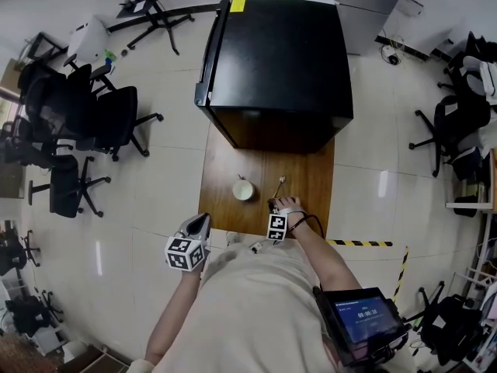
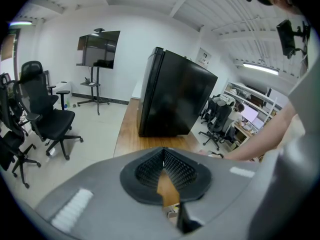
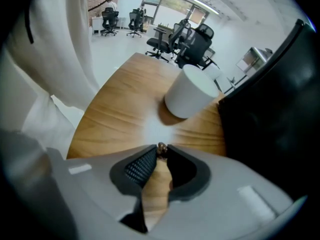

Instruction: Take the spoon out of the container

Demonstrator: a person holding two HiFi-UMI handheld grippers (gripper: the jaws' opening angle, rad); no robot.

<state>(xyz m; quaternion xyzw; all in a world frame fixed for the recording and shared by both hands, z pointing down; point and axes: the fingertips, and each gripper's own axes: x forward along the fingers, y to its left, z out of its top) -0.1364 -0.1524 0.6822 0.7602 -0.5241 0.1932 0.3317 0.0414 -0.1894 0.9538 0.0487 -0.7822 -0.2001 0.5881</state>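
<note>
A white container (image 1: 243, 189) stands upright on the wooden table (image 1: 311, 200); in the right gripper view the container (image 3: 191, 93) is just beyond the jaws. The metal spoon (image 1: 279, 185) lies outside it, to its right, slanting toward me. My right gripper (image 1: 273, 205) points steeply down at the near end of the spoon, and the small rounded tip of the spoon's handle (image 3: 161, 147) sits pinched between the fingertips of the right gripper (image 3: 161, 150). My left gripper (image 1: 203, 218) hangs off the table's left front corner; the left gripper (image 2: 163, 156) has its tips together with nothing held.
A black fridge (image 1: 272, 53) stands at the table's far end, close behind the container. Office chairs (image 1: 85, 130) crowd the floor to the left. Yellow-black tape (image 1: 365, 244) marks the floor at right. A tablet (image 1: 363, 321) hangs at my right side.
</note>
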